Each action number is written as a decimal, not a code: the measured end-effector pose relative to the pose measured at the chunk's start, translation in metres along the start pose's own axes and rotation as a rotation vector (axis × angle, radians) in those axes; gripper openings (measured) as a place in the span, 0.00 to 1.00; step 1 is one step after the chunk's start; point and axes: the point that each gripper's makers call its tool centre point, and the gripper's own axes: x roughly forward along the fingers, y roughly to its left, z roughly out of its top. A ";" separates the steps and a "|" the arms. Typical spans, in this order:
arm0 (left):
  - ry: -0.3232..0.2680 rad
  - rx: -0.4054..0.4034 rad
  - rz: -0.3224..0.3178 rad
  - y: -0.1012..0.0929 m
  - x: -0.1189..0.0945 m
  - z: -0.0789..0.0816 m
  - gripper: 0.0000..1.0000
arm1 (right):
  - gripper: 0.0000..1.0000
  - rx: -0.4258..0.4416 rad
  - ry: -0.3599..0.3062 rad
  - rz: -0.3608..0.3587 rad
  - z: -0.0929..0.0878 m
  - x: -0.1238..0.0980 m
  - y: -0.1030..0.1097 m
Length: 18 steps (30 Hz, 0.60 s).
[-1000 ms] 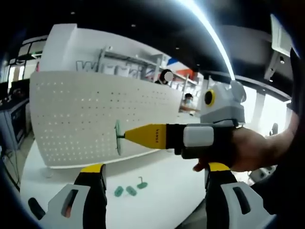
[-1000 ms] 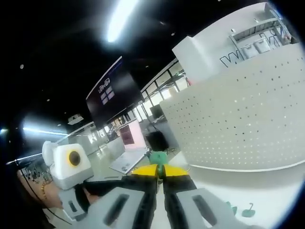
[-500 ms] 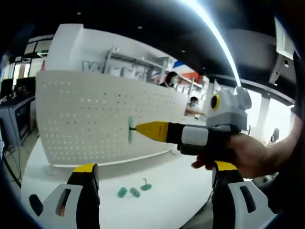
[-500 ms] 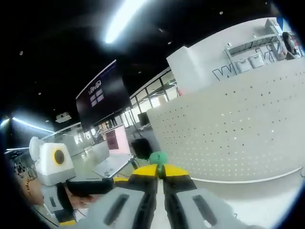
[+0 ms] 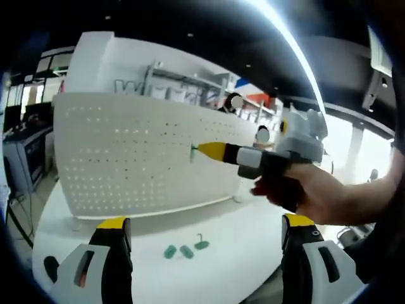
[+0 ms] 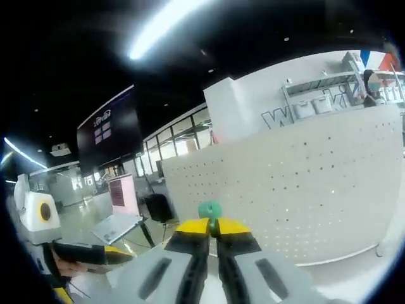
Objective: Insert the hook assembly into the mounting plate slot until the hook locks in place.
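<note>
Ahead of the right tool (image 6: 212,229) stands the perforated mounting plate (image 5: 145,155) — matt white, smooth like painted sheet. The hook (image 6: 209,209) pinched at its yellow tips looks like smooth green plastic, as do the pieces (image 5: 185,249) lying on the glossy white bench (image 5: 234,240) — just beyond the left tool (image 5: 199,235).

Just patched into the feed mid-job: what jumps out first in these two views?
In the left gripper view, the right gripper reaches in from the right, holding a green hook right at the white pegboard that stands on the white table. In the right gripper view the same hook sits pinched between shut yellow-tipped jaws. Three spare green pieces lie on the table before the board.
</note>
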 end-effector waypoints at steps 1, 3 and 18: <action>0.004 -0.002 0.007 0.003 -0.001 -0.001 1.00 | 0.01 -0.005 -0.002 -0.006 0.001 0.002 -0.003; 0.005 -0.004 0.016 0.006 -0.003 -0.002 1.00 | 0.01 -0.025 -0.012 -0.025 0.005 0.007 -0.010; 0.058 0.029 0.104 0.032 -0.005 -0.023 0.99 | 0.01 -0.085 -0.097 -0.214 0.038 0.040 -0.079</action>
